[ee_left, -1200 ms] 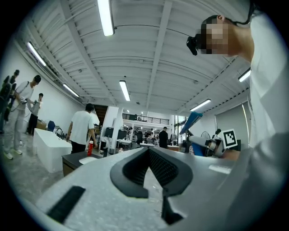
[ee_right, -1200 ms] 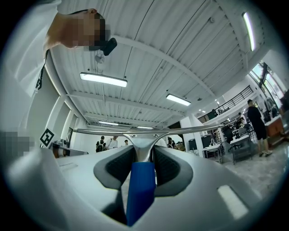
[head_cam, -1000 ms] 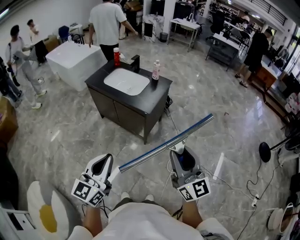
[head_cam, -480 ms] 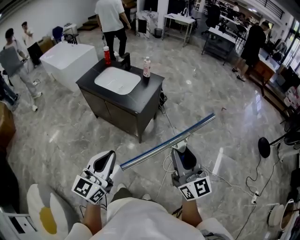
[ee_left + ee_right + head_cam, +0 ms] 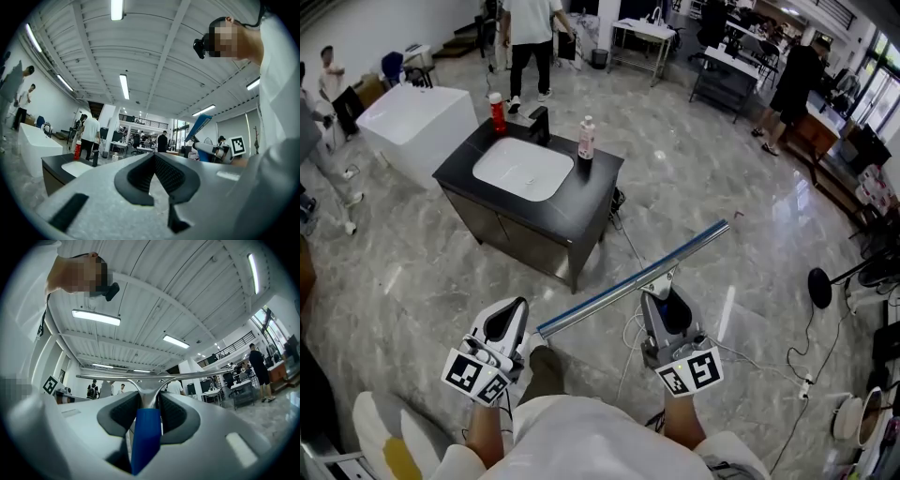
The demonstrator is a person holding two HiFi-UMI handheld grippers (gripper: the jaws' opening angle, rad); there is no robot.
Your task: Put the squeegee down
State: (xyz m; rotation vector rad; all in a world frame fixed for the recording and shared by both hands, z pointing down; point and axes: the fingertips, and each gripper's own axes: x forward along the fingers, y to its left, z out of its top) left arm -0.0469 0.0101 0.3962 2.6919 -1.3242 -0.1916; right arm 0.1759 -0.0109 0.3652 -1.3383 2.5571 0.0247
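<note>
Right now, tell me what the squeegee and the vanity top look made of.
Squeegee: bright, mirror-like bar, likely polished metal; matte blue handle, plastic or rubber. Vanity top: flat black, faint sheen, stone or laminate, unclear which.

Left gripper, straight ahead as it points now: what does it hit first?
Likely nothing near. The left gripper aims just right of the black sink cabinet, toward distant desks. Depth is unclear; the cabinet's corner may graze that line.

the right gripper (image 5: 660, 296) hides most of the squeegee (image 5: 628, 280) handle in head view.
</note>
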